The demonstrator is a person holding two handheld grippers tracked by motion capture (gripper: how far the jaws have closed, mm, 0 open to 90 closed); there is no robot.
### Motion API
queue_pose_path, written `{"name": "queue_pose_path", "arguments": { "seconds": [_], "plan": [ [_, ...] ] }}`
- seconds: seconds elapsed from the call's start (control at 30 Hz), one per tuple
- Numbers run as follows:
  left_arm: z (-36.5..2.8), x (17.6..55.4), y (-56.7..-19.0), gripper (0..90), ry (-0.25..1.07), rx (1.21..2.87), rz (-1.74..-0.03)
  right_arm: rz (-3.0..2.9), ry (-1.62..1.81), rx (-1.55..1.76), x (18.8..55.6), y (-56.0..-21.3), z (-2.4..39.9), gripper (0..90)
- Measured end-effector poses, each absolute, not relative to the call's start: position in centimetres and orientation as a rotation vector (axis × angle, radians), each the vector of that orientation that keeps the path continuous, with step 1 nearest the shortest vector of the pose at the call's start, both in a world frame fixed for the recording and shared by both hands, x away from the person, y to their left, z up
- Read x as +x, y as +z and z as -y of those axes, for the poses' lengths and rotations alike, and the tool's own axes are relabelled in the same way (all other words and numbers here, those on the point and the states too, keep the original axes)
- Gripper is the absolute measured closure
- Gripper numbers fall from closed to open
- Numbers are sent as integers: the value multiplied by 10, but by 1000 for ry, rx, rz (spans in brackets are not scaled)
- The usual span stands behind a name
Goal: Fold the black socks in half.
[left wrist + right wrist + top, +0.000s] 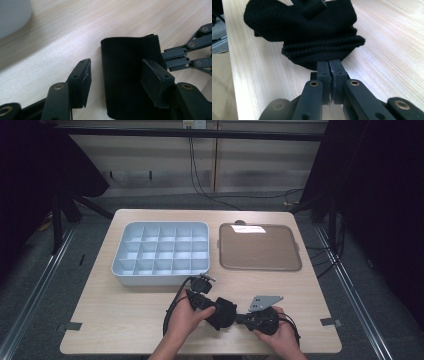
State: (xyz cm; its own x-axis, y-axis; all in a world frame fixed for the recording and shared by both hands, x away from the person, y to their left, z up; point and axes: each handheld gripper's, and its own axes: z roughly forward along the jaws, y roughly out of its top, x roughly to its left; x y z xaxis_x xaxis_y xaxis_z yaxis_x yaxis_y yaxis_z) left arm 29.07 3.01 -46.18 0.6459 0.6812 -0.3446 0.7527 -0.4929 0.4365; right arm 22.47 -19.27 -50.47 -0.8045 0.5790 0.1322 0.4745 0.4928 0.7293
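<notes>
**Black cloth between two grippers**

The folded black cloth (pixel 223 312) lies on the worktop (pixel 125 312), between the two grippers. The right gripper view shows its stacked folds, with the right gripper (pixel 329 66) pressed together on the near edge. The left gripper view shows the left gripper (pixel 120 82) spread, one pad on the cloth, the other clear beside it. The high view adds the compartment tray (pixel 162 252) and brown tray (pixel 260 247) beyond both grippers.

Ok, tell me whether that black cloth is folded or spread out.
Folded. The black cloth sits bunched on the table, stacked layers showing at its edge where the right gripper pinches it.
</notes>
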Motion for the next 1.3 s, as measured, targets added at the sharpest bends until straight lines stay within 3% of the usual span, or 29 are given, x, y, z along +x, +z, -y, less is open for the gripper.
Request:
{"name": "queue_pose_path", "arguments": {
  "seconds": [1.0,1.17,1.3],
  "plan": [
    [-16,286,-475,376,-136,2329,-1158,-2597,1208,912,225,-505,191,884],
    [-16,284,-476,403,-140,2319,-1166,-2597,1206,911,225,-505,191,885],
    [-16,283,-478,491,-182,2294,-1155,-2597,1204,911,225,-505,192,885]
  ]
}}
